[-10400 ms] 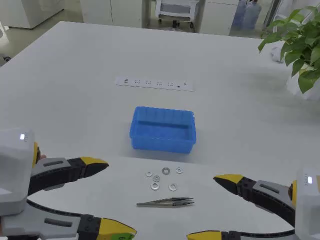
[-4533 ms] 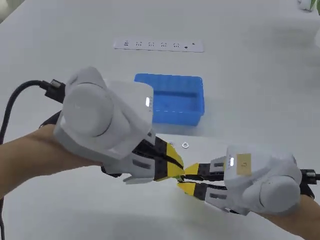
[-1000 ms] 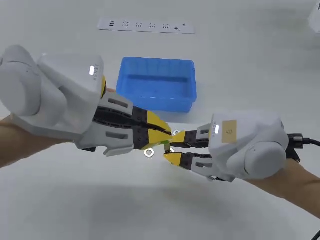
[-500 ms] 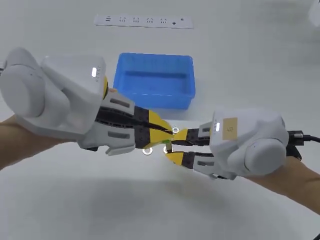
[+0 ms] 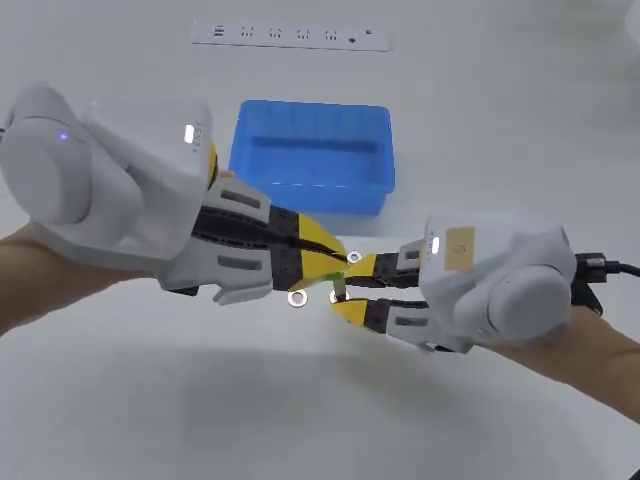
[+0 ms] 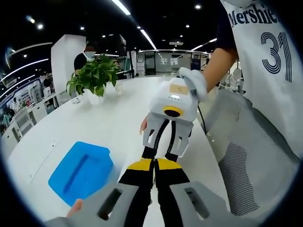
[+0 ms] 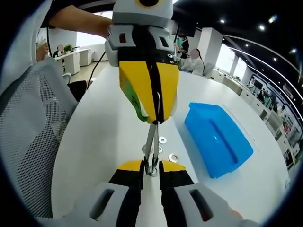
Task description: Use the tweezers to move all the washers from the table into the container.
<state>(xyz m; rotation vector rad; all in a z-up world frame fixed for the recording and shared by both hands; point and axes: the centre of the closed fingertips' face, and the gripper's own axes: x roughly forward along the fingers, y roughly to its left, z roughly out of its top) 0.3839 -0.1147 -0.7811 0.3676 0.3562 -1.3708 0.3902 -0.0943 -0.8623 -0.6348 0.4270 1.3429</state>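
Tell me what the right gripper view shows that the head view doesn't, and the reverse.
The right gripper view adds: the tweezers pinched in the left gripper, their tips reaching down between the right gripper jaws, with what looks like a washer at them; also a mesh chair. The head view adds: the power strip beyond the blue container, and the person's forearms. Shared: that container, loose washers on the white table, and the two grippers nose to nose.
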